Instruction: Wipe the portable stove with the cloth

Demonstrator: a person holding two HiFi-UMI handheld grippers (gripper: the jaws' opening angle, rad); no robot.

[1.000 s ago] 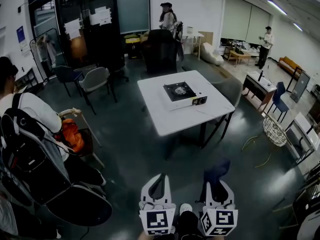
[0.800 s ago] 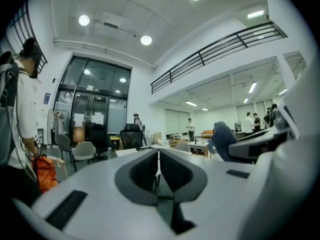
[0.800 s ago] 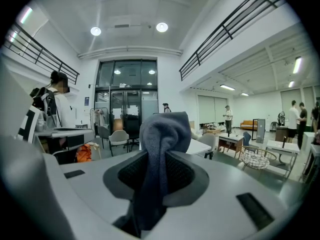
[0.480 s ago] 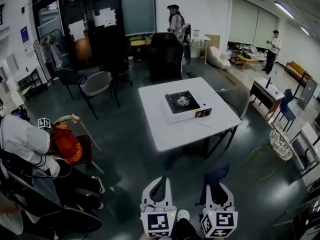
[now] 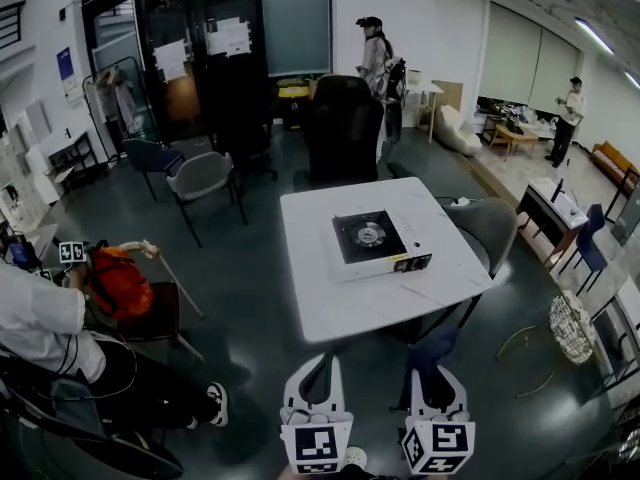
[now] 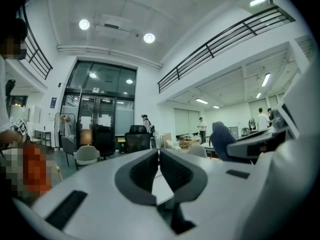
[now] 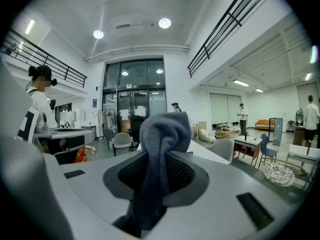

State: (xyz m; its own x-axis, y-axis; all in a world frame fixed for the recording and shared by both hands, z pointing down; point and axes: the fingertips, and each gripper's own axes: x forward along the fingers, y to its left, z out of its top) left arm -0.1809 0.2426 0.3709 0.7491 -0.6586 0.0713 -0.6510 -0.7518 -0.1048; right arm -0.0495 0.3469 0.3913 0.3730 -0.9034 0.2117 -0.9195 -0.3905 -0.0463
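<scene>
A: Where is the stove (image 5: 371, 238) sitting?

B: On the white counter (image 5: 330, 303) in the middle of the room, a little towards its right side, with the black top and round burner facing up. It is well apart from both pairs of tongs, which hang low at the bottom of the head view, over the dark floor short of the counter's near edge.

A: And the cloth (image 7: 162, 134)?

B: It is a dark blue-grey one, and the right tongs (image 7: 161, 160) are clamped on it. It is bunched between the two ribbed pads, bulges up past their tips and trails down behind them. In the head view it shows as a dark lump above the right tongs.

A: What about the left tongs (image 6: 159, 152)?

B: They are clenched with nothing in them; the two pads meet at the tips.

A: Anything else near?

B: A grey chair (image 5: 205, 176) stands off the counter's far left corner. At the left edge a seated person (image 5: 40, 318) is beside an orange bag (image 5: 120, 283).
</scene>
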